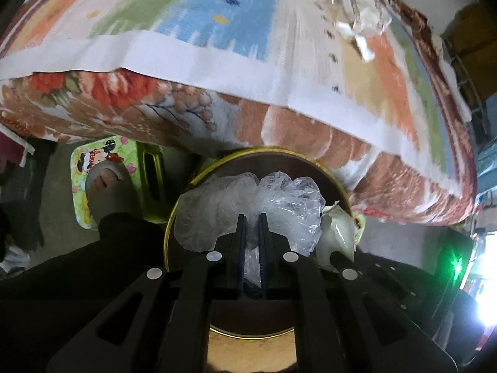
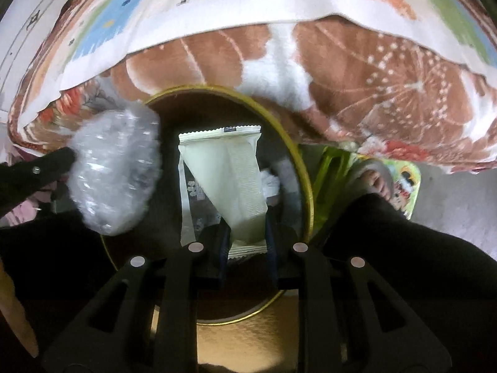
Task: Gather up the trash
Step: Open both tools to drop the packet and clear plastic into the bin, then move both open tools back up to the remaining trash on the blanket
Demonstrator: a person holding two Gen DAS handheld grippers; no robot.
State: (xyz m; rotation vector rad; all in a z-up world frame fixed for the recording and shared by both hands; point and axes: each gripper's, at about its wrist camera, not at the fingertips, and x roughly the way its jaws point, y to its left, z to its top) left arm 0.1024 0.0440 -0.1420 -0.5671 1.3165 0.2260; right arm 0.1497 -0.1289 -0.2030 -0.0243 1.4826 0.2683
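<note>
A round bin with a gold rim (image 1: 198, 180) (image 2: 306, 180) stands on the floor beside the bed. My left gripper (image 1: 252, 217) is shut on a crumpled clear plastic bag (image 1: 248, 199) and holds it over the bin's mouth. The bag shows blurred at the left of the right wrist view (image 2: 115, 168). My right gripper (image 2: 247, 217) is shut on a pale green wrapper (image 2: 230, 180) and holds it over the bin. The wrapper's end shows in the left wrist view (image 1: 338, 236). More wrappers (image 1: 357, 21) lie on the bed's far side.
The bed (image 1: 217, 40) with a striped mat and a floral blanket (image 2: 372, 87) overhangs the bin. A person's foot in a sandal (image 1: 105, 183) (image 2: 376, 180) rests on a green cartoon stool (image 1: 124, 149) beside the bin. Dark trouser legs flank the bin.
</note>
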